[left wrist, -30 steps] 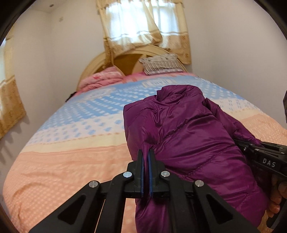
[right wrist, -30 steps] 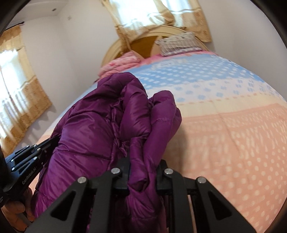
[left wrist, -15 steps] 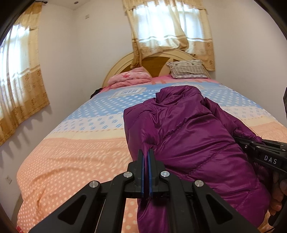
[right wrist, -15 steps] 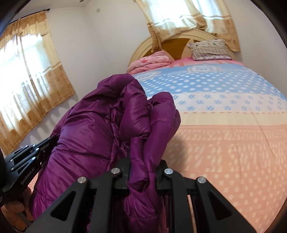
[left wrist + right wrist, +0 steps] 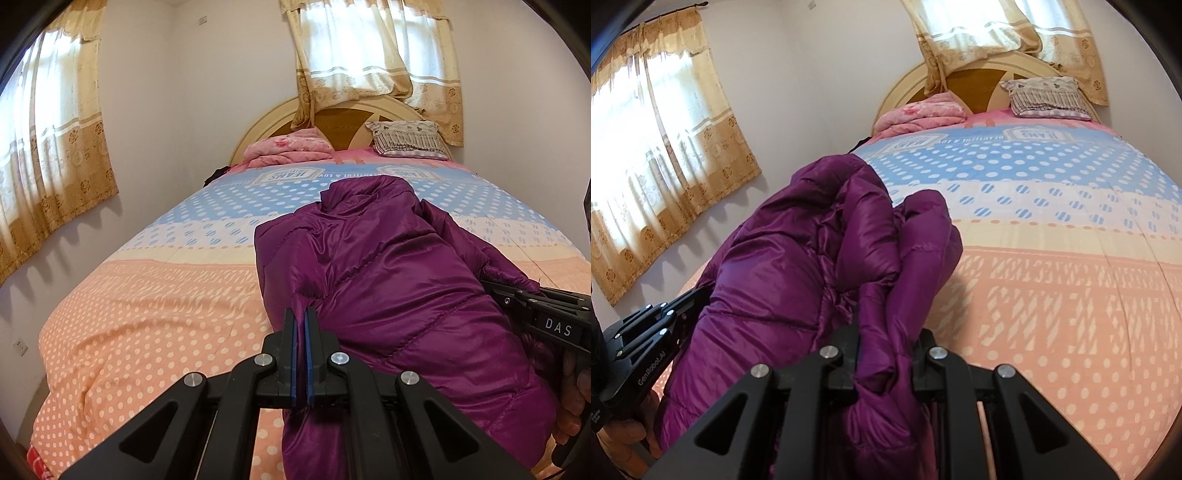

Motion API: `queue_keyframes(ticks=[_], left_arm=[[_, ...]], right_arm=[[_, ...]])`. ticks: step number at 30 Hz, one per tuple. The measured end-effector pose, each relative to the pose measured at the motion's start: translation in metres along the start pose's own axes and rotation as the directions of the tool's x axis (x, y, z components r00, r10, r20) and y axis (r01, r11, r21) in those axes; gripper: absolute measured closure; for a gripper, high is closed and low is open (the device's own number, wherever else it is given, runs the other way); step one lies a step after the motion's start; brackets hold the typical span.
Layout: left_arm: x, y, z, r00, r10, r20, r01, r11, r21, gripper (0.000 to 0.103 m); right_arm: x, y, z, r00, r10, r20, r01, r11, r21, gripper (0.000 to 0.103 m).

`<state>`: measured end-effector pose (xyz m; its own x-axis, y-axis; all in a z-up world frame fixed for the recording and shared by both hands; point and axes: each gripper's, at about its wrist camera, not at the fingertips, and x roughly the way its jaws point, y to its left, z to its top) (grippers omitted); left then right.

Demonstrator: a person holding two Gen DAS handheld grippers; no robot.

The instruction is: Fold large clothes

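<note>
A puffy purple jacket [image 5: 399, 295] is folded into a bundle and held up above the foot end of the bed [image 5: 155, 314]. My left gripper [image 5: 300, 317] is shut on a thin edge of the jacket at its left side. My right gripper [image 5: 884, 332] is shut on a thick fold of the jacket [image 5: 798, 266] at its right side; its fingertips are hidden in the fabric. The right gripper also shows at the right edge of the left wrist view [image 5: 546, 317], and the left gripper shows at the left edge of the right wrist view [image 5: 650, 339].
The bed has a dotted orange, cream and blue cover [image 5: 1052, 258]. A pink folded quilt [image 5: 291, 149] and a striped pillow [image 5: 408, 140] lie by the headboard. Curtained windows are on the left wall [image 5: 48, 147] and behind the headboard [image 5: 369, 55].
Both grippers have tilted and risen with the jacket, so the room and headboard sit lower in view. The grips on the jacket are unchanged.
</note>
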<state>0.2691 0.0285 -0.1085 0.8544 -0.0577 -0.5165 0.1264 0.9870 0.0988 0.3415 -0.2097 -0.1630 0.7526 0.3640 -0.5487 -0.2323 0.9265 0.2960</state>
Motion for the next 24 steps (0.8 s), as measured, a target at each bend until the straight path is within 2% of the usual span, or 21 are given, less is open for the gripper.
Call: queue_keyframes(ticks=[11, 24], left_arm=[[0.006, 0.008, -0.01, 1.0, 0.02, -0.019, -0.021, 1.0, -0.02, 0.101], [0.026, 0.014, -0.037, 0.997, 0.035, -0.069, -0.037, 0.999, -0.026, 0.1]], right_arm=[[0.012, 0.009, -0.002, 1.0, 0.006, -0.024, -0.006, 1.0, -0.012, 0.084], [0.026, 0.003, -0.018, 0.997, -0.008, -0.076, 0.008, 1.0, -0.001, 0.084]])
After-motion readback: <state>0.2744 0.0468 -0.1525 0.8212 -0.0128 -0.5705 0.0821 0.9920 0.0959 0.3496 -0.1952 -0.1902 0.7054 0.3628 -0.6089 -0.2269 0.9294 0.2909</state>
